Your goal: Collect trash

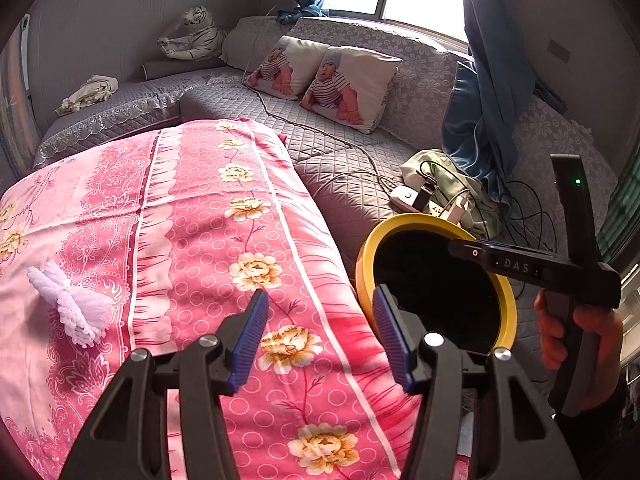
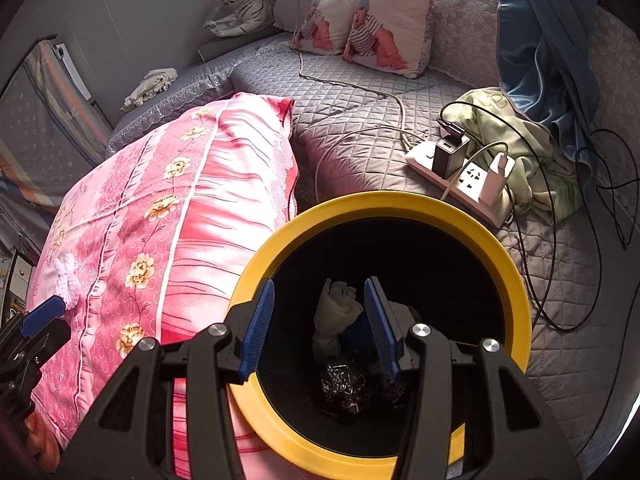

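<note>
A yellow-rimmed bin (image 2: 516,280) with a black inside stands between the pink table and the grey sofa; it also shows in the left wrist view (image 1: 366,256). Inside it lie a crumpled white tissue (image 2: 334,312) and a dark shiny wad (image 2: 344,386). My right gripper (image 2: 320,328) is open and empty directly above the bin's mouth. A white foam net piece (image 1: 70,304) lies on the pink floral cloth (image 1: 192,216); it also shows in the right wrist view (image 2: 68,276). My left gripper (image 1: 320,336) is open and empty over the cloth, right of the foam piece.
A grey quilted sofa (image 1: 344,184) wraps around the table. On it lie a white power strip (image 2: 460,176) with chargers and cables, a green cloth (image 2: 532,152), baby-print pillows (image 1: 352,84), a plush tiger (image 1: 196,36) and a beige rag (image 1: 88,94). Blue curtains (image 1: 492,80) hang at right.
</note>
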Demonstrator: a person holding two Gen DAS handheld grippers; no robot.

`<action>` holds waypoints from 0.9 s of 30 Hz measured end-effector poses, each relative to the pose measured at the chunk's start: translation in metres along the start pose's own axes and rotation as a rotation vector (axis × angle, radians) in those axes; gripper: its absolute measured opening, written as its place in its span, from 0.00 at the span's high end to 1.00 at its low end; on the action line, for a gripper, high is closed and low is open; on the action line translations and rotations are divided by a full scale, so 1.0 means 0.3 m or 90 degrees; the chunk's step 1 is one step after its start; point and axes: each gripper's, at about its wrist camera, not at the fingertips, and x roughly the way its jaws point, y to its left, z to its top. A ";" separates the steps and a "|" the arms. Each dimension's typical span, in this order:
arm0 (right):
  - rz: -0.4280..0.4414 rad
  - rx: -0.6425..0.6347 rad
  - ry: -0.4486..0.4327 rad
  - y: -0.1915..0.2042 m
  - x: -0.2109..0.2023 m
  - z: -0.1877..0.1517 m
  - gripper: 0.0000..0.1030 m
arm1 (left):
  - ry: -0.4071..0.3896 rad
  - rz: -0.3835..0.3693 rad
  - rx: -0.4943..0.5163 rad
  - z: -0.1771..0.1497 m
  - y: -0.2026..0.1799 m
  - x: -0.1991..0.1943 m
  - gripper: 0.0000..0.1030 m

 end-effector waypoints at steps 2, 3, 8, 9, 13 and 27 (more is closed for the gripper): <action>0.007 -0.012 -0.001 0.042 -0.006 -0.002 0.57 | -0.010 0.007 -0.009 -0.009 0.036 -0.030 0.50; 0.009 -0.017 -0.002 0.063 -0.009 -0.004 0.57 | -0.015 0.011 -0.013 -0.014 0.054 -0.045 0.50; 0.027 -0.051 -0.005 0.172 -0.026 -0.014 0.56 | -0.038 0.030 -0.036 -0.040 0.143 -0.120 0.50; 0.031 -0.058 -0.006 0.196 -0.030 -0.018 0.56 | -0.043 0.035 -0.040 -0.045 0.160 -0.135 0.50; 0.053 -0.082 -0.011 0.286 -0.048 -0.032 0.52 | -0.062 0.050 -0.058 -0.072 0.225 -0.198 0.50; 0.091 -0.185 -0.072 0.568 -0.183 -0.095 0.52 | -0.152 0.116 -0.083 -0.155 0.332 -0.453 0.50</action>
